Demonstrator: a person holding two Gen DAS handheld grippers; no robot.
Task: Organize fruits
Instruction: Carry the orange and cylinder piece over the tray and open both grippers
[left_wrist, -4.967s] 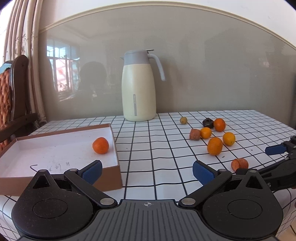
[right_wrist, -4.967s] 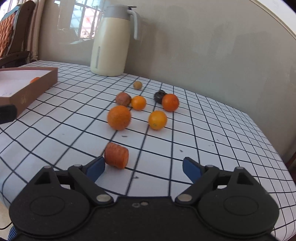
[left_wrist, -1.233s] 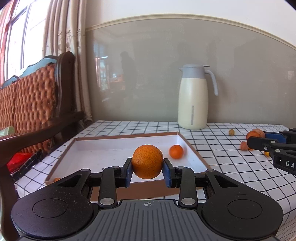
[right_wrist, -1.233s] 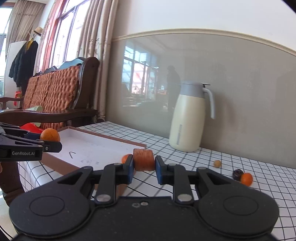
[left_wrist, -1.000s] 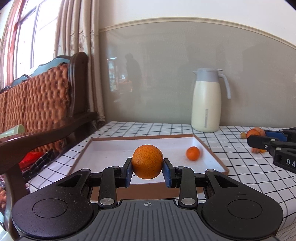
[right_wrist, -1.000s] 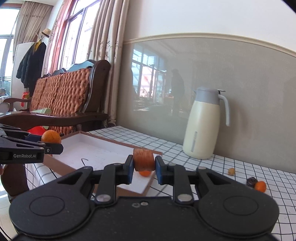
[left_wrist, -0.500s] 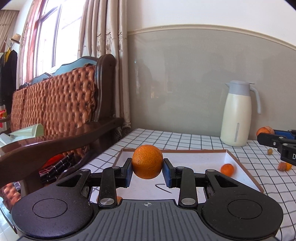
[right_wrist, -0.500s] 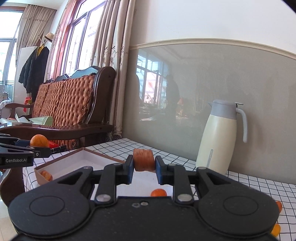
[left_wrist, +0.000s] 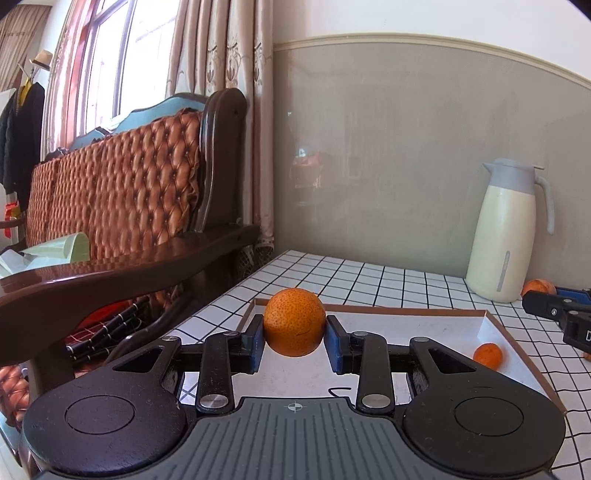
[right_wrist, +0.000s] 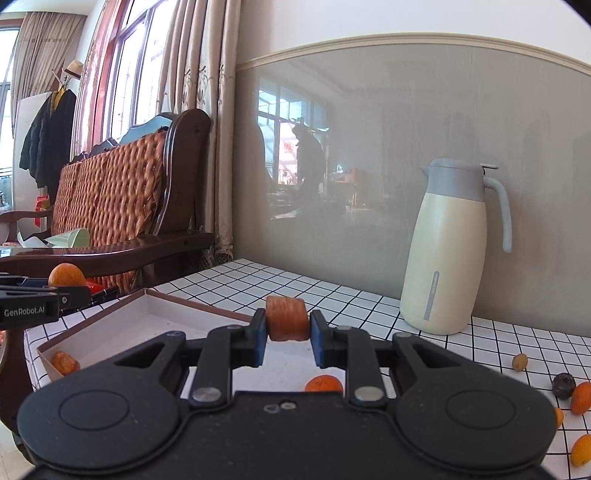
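My left gripper (left_wrist: 294, 345) is shut on a large orange (left_wrist: 294, 322) and holds it above the left part of the shallow cardboard tray (left_wrist: 406, 318). A small orange (left_wrist: 487, 355) lies in the tray at the right. My right gripper (right_wrist: 287, 341) is shut on a ridged orange-brown fruit (right_wrist: 287, 318) above the tray (right_wrist: 122, 325). In the right wrist view a small orange (right_wrist: 323, 384) and another orange-brown fruit (right_wrist: 65, 362) lie in the tray. The left gripper with its orange (right_wrist: 66, 275) shows at the left edge.
A cream thermos jug (right_wrist: 448, 254) stands at the back of the checked table (right_wrist: 332, 291). Loose fruits lie on the table to the right, among them a dark one (right_wrist: 563, 386) and small oranges (right_wrist: 581, 397). A wooden sofa (left_wrist: 122, 206) stands off the table's left edge.
Both grippers have swung further left over the tray, each still holding its fruit. The jug and loose fruits have shifted right in both views.
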